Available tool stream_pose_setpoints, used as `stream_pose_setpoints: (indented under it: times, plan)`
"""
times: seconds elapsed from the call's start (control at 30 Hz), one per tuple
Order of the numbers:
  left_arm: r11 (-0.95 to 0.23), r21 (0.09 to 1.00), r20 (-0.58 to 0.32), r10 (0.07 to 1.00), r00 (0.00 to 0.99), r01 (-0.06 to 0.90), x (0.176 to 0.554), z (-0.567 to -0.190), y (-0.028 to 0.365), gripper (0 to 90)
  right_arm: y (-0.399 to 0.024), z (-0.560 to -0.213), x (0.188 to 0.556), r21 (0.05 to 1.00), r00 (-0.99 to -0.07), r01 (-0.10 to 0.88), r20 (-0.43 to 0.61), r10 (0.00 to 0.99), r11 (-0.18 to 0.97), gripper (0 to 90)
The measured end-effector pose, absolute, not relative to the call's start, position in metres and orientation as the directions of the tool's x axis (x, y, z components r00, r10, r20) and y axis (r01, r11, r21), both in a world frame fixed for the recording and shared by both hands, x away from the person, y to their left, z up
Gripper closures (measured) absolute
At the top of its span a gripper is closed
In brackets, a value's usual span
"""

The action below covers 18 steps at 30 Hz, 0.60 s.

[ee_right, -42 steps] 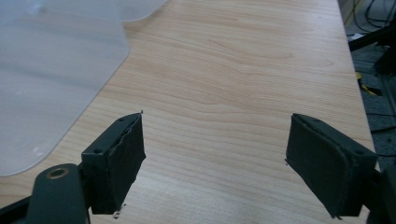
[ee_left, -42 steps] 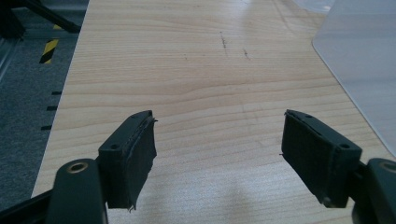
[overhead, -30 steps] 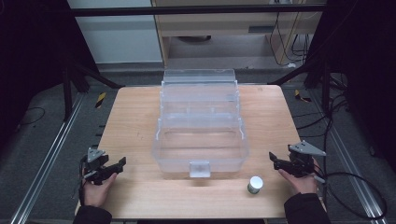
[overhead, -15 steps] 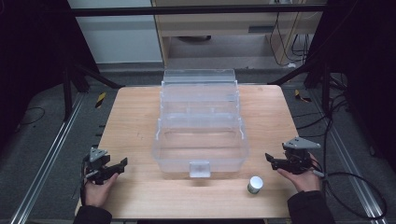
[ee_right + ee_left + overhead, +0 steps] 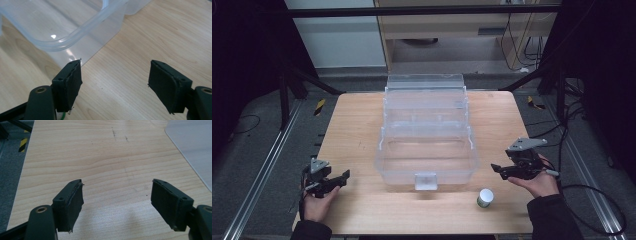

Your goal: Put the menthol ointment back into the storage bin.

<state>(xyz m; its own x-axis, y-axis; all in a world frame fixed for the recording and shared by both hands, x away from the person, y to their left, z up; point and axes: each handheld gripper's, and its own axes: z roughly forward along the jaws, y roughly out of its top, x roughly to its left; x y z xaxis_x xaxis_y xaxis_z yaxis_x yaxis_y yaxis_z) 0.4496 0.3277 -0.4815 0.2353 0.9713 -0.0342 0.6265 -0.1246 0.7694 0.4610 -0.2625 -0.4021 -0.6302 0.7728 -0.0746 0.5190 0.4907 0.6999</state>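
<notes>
Counter point(image 5: 362, 125): 1, wooden top. Clear plastic box point(image 5: 427, 150): 1, opened out in stepped tiers; tier count from the high view is 3, with an upright lid panel behind. Small round white-capped jar point(image 5: 485, 198): 1. Handheld grippers: 2, namely left gripper point(image 5: 343, 175) and right gripper point(image 5: 495, 168), each with 2 black jaws. Hands: 2.

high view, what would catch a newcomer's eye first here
The big clear plastic box stands open in the middle of the wooden table, its lid tilted up at the far side. A small white-capped jar sits alone near the front edge, just right of the box. The left gripper and right gripper flank the box, both open.
</notes>
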Motion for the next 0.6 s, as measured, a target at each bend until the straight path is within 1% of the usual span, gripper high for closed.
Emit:
stream_pose_setpoints:
  times: [0.27, 0.47, 0.6]
  plan:
    - [-0.138, 0.768, -0.027, 0.969, 0.247, 0.626, 0.448, -0.481, 0.325, 25.3, -0.256, -0.390, 0.460, 0.654, -0.690, 0.513, -0.071, 0.720, 0.556, 27.0]
    - [-0.141, 0.764, -0.030, 0.967, 0.252, 0.629, 0.448, -0.481, 0.323, 25.6, -0.250, -0.374, 0.456, 0.613, -0.746, 0.499, -0.056, 0.664, 0.613, 26.4]
    - [-0.152, 0.764, -0.022, 0.965, 0.261, 0.627, 0.448, -0.481, 0.321, 27.2, -0.244, -0.370, 0.452, 0.585, -0.783, 0.478, -0.052, 0.619, 0.655, 26.4]
